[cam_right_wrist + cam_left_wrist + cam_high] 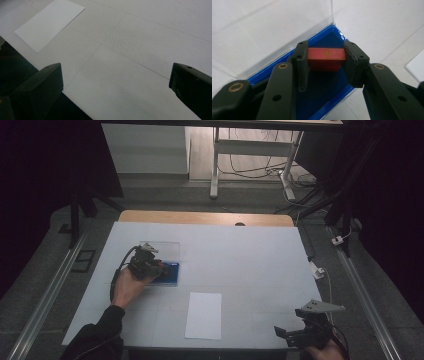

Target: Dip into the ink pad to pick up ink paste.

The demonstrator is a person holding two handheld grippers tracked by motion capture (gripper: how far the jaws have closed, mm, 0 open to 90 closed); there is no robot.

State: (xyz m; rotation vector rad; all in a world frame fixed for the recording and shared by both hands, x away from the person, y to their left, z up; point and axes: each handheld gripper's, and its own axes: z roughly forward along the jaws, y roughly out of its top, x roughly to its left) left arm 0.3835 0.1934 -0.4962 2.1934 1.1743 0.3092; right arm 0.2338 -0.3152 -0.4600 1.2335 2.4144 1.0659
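The left gripper point(326, 62) had its jaws closed on a small red block point(326, 59), one pad against each end, so the block sat square between them. It hung over the blue tray point(329, 86), inside the clear case point(161, 248) that stood on the left half of the desk point(250, 260); whether the block touched the blue floor could not be told. If the step in hand was setting the block into that tray, doing it well would mean keeping the gripper level, lowering straight down clear of the transparent wall, and loosening the grip only once the block rested flat. The right gripper point(116, 87) waited over the near right edge of the desk, jaws spread wide and empty, well apart from the white sheet of paper point(203, 315).
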